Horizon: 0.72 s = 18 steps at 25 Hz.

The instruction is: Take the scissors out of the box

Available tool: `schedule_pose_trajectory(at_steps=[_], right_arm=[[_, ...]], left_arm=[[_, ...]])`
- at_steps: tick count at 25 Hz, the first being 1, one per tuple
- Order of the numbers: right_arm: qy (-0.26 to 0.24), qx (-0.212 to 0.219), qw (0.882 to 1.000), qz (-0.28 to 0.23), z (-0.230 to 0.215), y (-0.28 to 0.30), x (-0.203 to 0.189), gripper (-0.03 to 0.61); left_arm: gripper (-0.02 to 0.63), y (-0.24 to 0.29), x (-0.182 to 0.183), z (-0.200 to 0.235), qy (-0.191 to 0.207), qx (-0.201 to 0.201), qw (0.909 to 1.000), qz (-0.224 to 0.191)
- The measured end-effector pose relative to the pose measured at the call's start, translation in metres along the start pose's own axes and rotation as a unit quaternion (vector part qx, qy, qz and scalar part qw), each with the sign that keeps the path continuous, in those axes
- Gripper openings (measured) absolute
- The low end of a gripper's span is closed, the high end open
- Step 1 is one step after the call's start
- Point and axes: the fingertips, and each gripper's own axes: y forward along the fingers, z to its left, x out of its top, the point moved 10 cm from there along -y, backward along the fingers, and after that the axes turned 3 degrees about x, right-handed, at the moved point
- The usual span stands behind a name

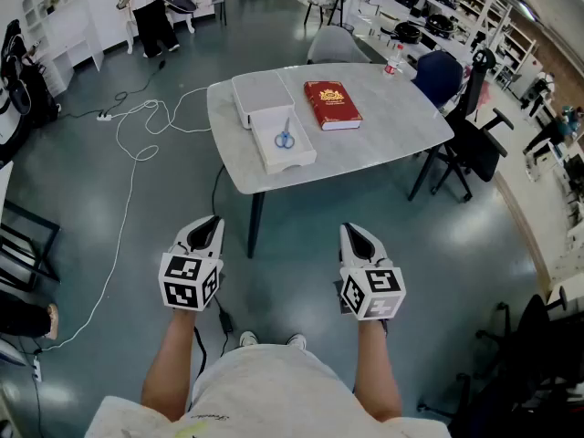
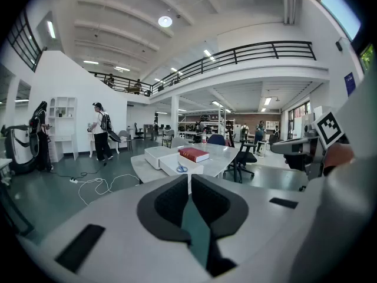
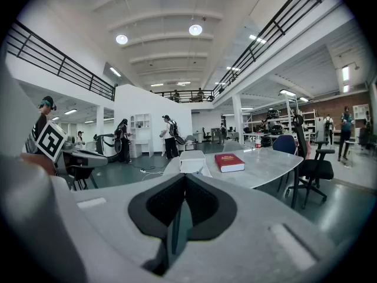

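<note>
Blue-handled scissors [image 1: 285, 139] lie in an open white box [image 1: 294, 158] on the grey table [image 1: 383, 126]; the box's other white half [image 1: 262, 92] stands just behind it. From the left gripper view the scissors [image 2: 181, 169] show small, far ahead in the box [image 2: 174, 163]. My left gripper [image 1: 210, 222] and right gripper [image 1: 351, 231] hang over the floor, well short of the table's near edge. Both are shut with nothing in them, jaws meeting at their tips [image 2: 189, 177] [image 3: 184, 177]. In the right gripper view the box [image 3: 191, 161] is also far off.
A red book [image 1: 332, 105] lies right of the box. A water bottle [image 1: 393, 59] stands at the table's far edge. Office chairs [image 1: 470, 135] crowd the right side. White cables [image 1: 137, 144] trail over the floor at left. A person [image 2: 101, 131] stands far back.
</note>
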Motion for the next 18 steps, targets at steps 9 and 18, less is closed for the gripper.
schedule_pose_trajectory(at_steps=[9, 18], right_arm=[[0.011, -0.016, 1.000, 0.006, 0.016, 0.019, 0.003, 0.005], [0.014, -0.037, 0.999, 0.004, 0.035, 0.041, 0.008, 0.005]], left_arm=[[0.026, 0.010, 0.005, 0.020, -0.002, -0.021, 0.9997, -0.015], [0.028, 0.033, 0.006, 0.048, -0.001, -0.059, 0.9982, -0.010]])
